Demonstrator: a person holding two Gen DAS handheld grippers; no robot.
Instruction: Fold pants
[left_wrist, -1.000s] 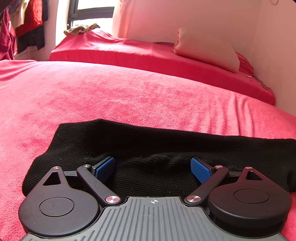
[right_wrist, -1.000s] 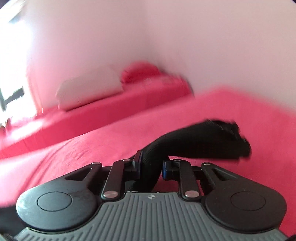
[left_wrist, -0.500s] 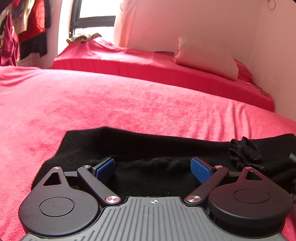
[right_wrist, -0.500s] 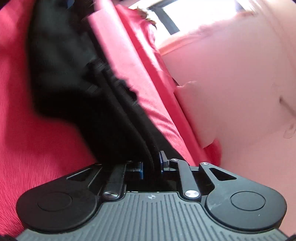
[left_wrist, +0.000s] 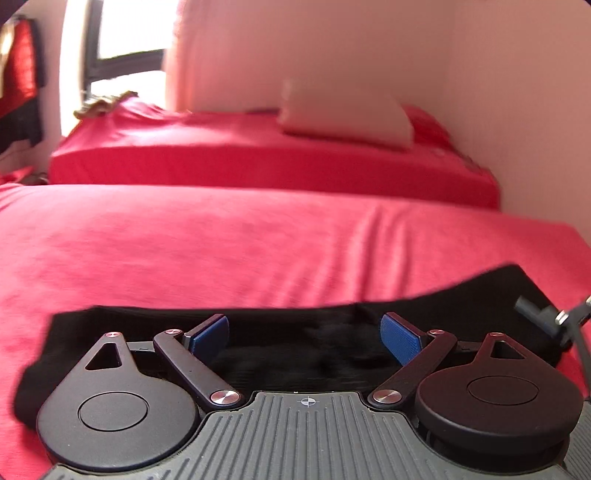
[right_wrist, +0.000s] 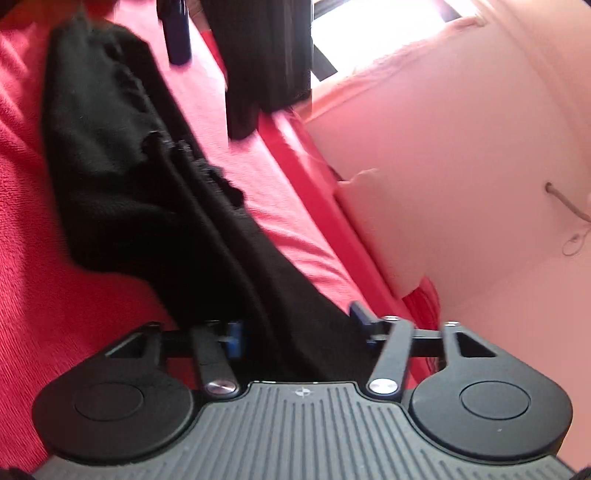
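1. Across the near bed (left_wrist: 221, 251), with its red cover, the black pants (left_wrist: 295, 354) lie as a flat band; this garment is the landmark for everything below. In the left wrist view its long axis runs side to side, from a squared end at the left to a raised edge at the right.

2. Left of the pants' middle, the left gripper (left_wrist: 304, 332) sits low over the cloth, its blue fingers (left_wrist: 208, 332) spread wide. Cloth lies under and between them, but neither pad presses it: released, grasping nothing.

3. At the pants' right end, the right gripper (right_wrist: 295, 332) looks along the garment's length, so the band runs away from its fingers toward the far upper left of its view. Its jaws have just been opening. The folded-over leg still lies between them, yet the right pad (right_wrist: 360, 314) stands clear of the cloth and the left one (right_wrist: 234, 338) is at most brushing it, so I read the hold as let go.

4. Beyond the pants stand a second red bed (left_wrist: 258, 158) and a pale pillow (left_wrist: 343, 118), well apart from the work.

5. Judged from this, one fold has been laid down lengthwise. The next fold likely turns on that long axis: the right hand is at one end and the left near the middle, so either could take an end and carry it along the band.
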